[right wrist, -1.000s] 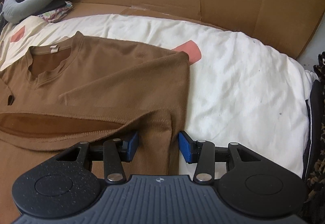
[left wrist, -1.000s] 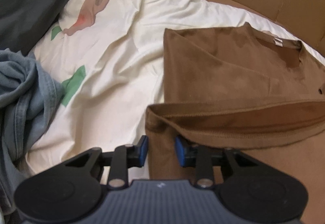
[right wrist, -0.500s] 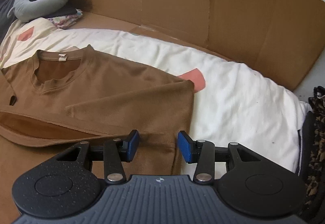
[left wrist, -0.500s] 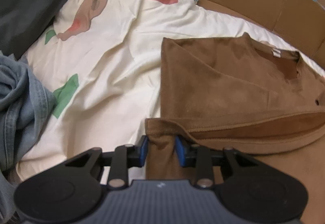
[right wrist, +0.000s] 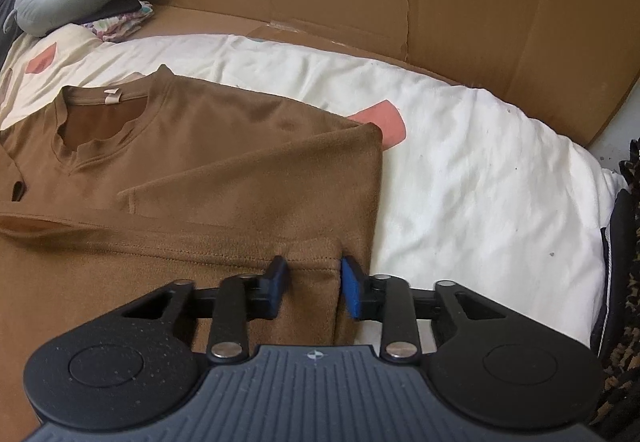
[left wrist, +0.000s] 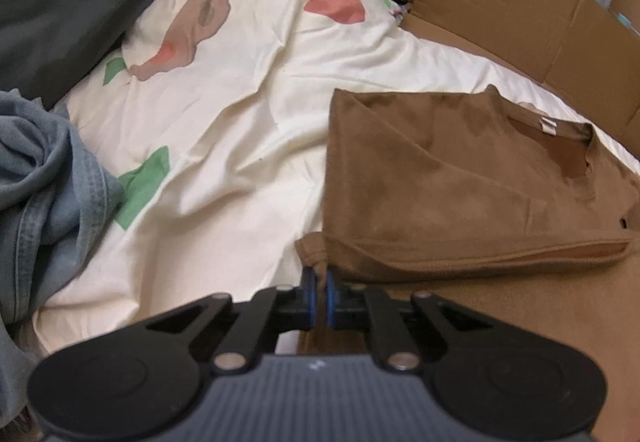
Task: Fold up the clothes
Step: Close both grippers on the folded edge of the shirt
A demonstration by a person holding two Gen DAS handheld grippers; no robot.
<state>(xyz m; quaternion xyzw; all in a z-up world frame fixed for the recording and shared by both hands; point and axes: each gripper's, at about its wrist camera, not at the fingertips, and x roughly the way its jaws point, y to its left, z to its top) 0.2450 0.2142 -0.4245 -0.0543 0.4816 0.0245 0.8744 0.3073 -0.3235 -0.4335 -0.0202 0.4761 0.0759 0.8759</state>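
We find no legible text. The neck tag (right wrist: 113, 96) of the brown shirt (right wrist: 248, 145), at eleven o'clock in the right wrist view, is too small to read.

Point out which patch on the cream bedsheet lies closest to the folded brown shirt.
The salmon-pink patch on the cream bedsheet, its edge tucked under the brown shirt's far right corner; the other pink patch lies clear of it.

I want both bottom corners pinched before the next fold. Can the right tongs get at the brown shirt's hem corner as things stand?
Probably yes: the right tongs have just been closing, and the brown shirt has its hem corner already between them, with nothing in the way.
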